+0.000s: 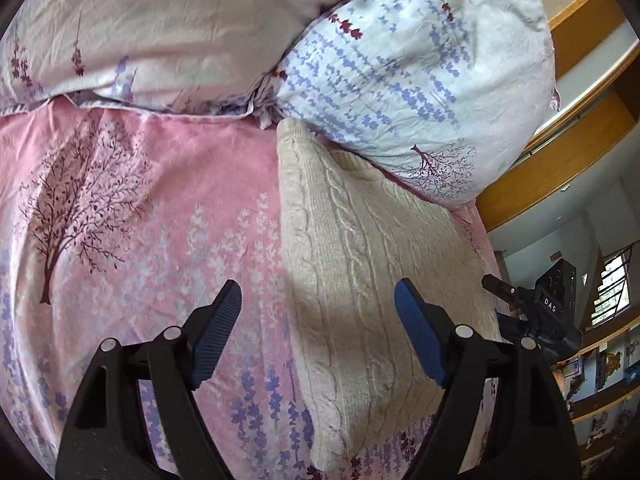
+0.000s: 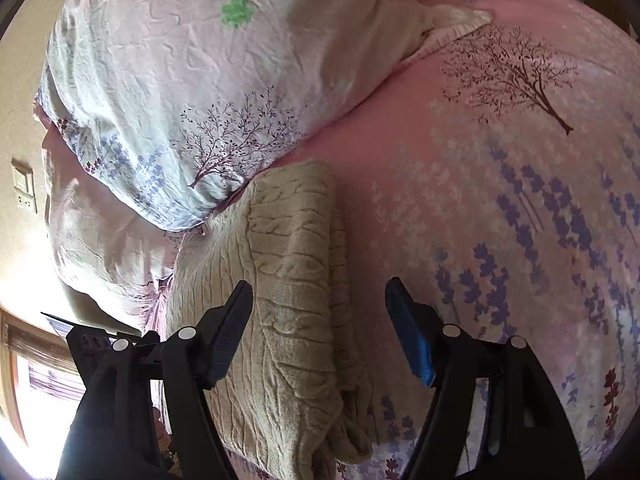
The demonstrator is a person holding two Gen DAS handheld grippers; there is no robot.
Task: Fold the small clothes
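I hold my left claw (image 1: 318, 330) wide open and empty above the pink bedsheet (image 1: 140, 220), its right finger over the near left edge of the cream cable-knit sweater (image 1: 360, 272), which I judge is where it must hang to pick that side up for the next fold. My right claw (image 2: 320, 328) is just as wide and holds nothing, straddling the doubled-over strip of the sweater (image 2: 296, 280) that runs from 6 o'clock up toward 12. The sweater's far end touches the flowered pillow (image 1: 420, 72) at 1 o'clock, so I expect little room there.
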